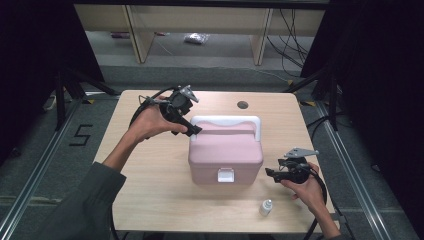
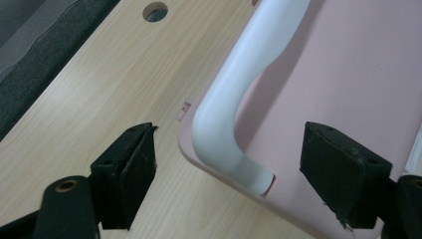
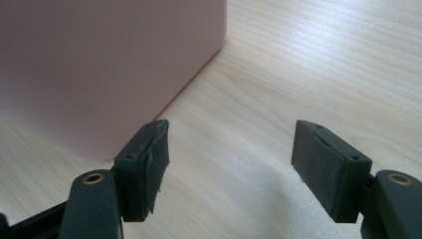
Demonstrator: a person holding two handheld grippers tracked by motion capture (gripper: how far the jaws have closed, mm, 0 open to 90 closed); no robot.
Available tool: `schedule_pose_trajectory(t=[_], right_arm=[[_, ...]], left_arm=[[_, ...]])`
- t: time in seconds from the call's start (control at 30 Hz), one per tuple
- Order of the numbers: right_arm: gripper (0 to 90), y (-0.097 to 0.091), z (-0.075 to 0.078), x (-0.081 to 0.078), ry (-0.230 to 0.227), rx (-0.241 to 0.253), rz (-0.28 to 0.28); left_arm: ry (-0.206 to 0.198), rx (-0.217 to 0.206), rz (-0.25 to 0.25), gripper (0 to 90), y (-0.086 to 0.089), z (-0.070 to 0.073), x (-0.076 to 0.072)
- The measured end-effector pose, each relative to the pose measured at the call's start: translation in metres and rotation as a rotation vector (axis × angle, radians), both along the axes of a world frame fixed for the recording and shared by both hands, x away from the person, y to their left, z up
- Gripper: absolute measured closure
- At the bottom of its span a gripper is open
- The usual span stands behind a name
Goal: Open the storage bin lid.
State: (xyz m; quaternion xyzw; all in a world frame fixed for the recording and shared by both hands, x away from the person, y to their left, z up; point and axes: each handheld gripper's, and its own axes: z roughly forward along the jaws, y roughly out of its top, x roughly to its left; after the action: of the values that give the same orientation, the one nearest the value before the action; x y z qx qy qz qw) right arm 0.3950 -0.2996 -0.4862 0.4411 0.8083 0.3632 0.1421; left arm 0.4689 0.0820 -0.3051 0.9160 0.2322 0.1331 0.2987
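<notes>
Box and handle are seen in the middle of the wooden table (image 1: 150, 200). One pink plastic box (image 1: 226, 152) is stood there, square with rounded corners and smooth sides. Its white latch (image 1: 225, 175) is pointed toward the person. One white handle (image 1: 226, 121) is laid flat on the lid, and its long bar is run from side to side along the far edge. In the left gripper view the handle (image 2: 226, 119) is seen as a smooth, round, bent tube.

Two black grippers are held, one in each hand. The left gripper (image 1: 192, 130) is held over the left end of the handle. Its jaws are spread wide, with that handle corner between them but not touched. The right gripper (image 1: 270, 173) is held just beside the right wall of the box, low over the table. Its jaws are spread too, and nothing is gripped.

One small white bottle (image 1: 266, 207) is stood near the front edge. One round hole (image 1: 242, 105) is cut in the table behind the box.
</notes>
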Motion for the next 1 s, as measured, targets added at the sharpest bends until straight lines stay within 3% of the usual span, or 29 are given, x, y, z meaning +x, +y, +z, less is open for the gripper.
schedule_pose_trajectory(t=[0.2,0.23,0.27,0.5,0.53,0.77,0.83,1.0], right_arm=[[31.6,-0.001,-0.001,0.0,0.012,0.0,-0.004],[31.7,-0.003,-0.002,0.001,-0.002,-0.011,0.008],[31.7,-0.002,-0.001,0.0,0.015,-0.001,-0.003],[31.7,-0.002,-0.003,0.001,-0.004,-0.008,-0.004],[31.8,-0.001,-0.001,0.0,0.019,-0.009,-0.005],[31.8,-0.001,-0.001,0.0,0.024,-0.007,-0.002],[31.8,-0.002,-0.002,0.001,0.007,-0.022,0.007],[31.8,0.0,-0.002,0.0,0.032,-0.006,-0.008]], left_arm=[[0.006,0.014,-0.022,22.2,-0.01,0.005,0.004],[0.01,0.027,-0.028,23.4,-0.012,0.006,0.006],[0.014,0.054,-0.047,23.4,-0.015,0.007,0.008],[0.005,0.095,-0.08,28.7,-0.023,0.007,0.013],[0.005,0.105,-0.081,29.4,-0.025,0.006,0.013],[0.044,0.163,-0.11,35.5,-0.031,-0.002,0.026],[0.053,0.209,-0.132,38.0,-0.035,-0.003,0.03],[0.057,0.231,-0.147,44.4,-0.043,-0.006,0.032]])
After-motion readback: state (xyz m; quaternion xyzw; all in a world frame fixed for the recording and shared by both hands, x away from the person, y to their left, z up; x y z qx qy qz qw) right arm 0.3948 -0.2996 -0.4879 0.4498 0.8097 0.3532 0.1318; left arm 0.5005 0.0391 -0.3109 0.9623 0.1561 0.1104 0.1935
